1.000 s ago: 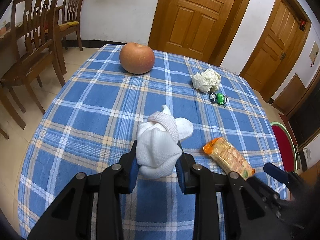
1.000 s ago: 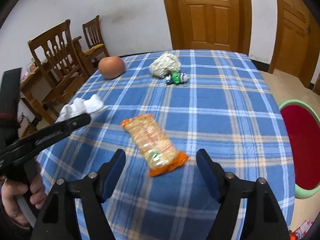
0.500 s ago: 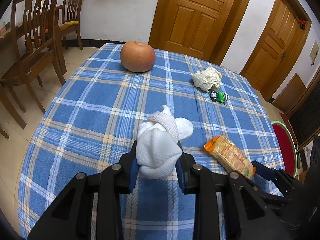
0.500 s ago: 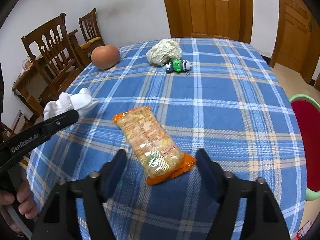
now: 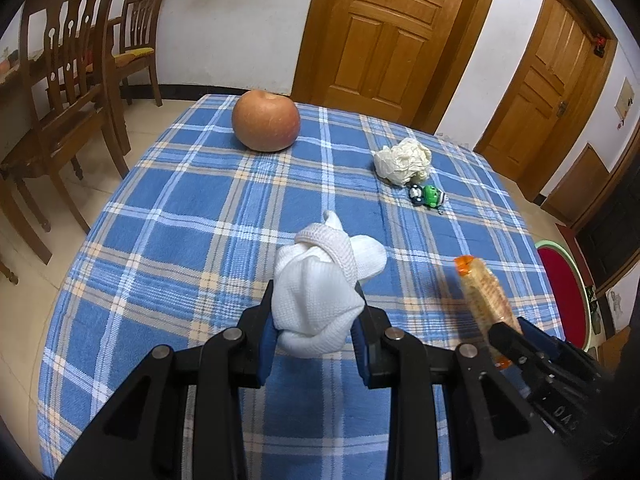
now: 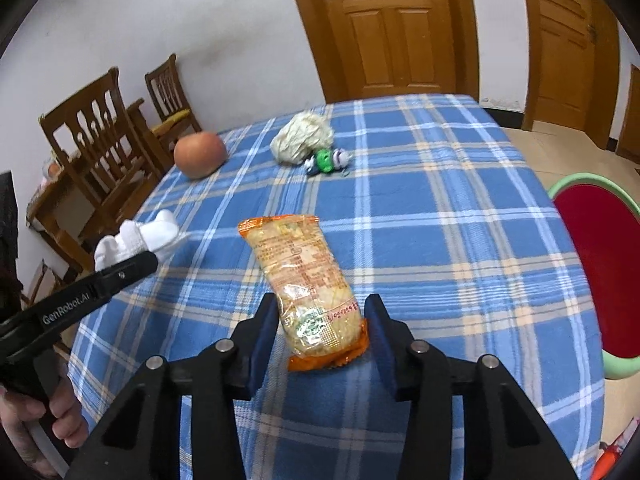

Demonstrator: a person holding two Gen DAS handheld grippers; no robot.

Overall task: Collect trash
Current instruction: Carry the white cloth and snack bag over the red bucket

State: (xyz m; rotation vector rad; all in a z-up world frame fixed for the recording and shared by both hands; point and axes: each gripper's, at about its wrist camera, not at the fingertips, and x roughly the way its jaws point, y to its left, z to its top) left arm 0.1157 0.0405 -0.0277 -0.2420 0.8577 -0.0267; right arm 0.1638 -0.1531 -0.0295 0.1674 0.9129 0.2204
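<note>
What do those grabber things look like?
Both grippers, left and right, are black plastic with angular arms, silver bolts and blue pads inside the fingers. The left one has white "GenRobot.AI" lettering on its side. No cables or sleeves show.

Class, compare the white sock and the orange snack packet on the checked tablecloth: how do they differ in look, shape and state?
The white sock is soft knitted cloth, balled up; the orange snack packet is glossy printed plastic, long and flat.
The sock is clamped in the left tongs; the packet lies between the right tongs, whose jaws are closing, with a gap on the right side.
Both are near the table's front edge.
</note>
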